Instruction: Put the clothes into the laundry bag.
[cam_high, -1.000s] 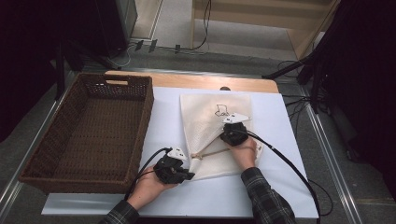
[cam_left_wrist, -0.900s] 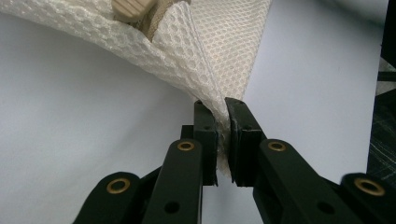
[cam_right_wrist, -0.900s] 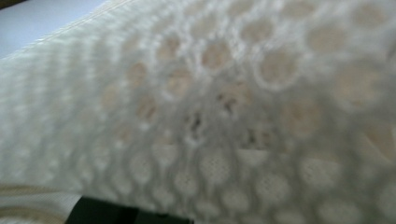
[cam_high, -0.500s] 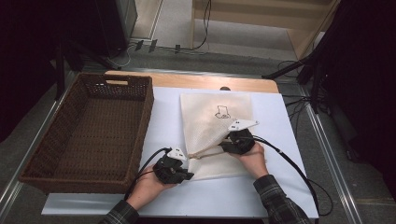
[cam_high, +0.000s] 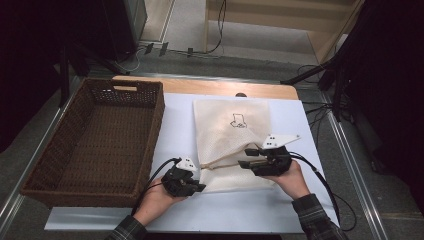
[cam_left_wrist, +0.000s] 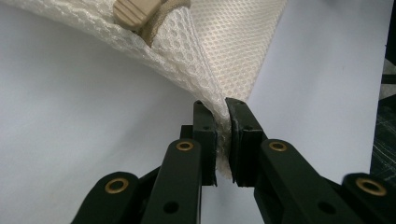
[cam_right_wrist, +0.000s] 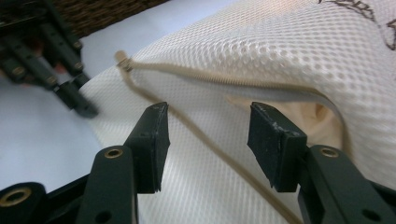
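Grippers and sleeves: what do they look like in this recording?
Both the left gripper and right gripper are black, each with a pale grey three-cornered plate on top and a black cable trailing. Their jaws are flat black bars with brass-coloured pivots. The sleeves are dark plaid.

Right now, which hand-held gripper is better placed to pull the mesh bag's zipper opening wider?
Probably the right hand-held gripper: its jaws have just been opening and stand open, nothing pinched, facing the unzipped opening of the mesh bag. The left hand-held gripper is clamped on the bag's corner, anchoring it.
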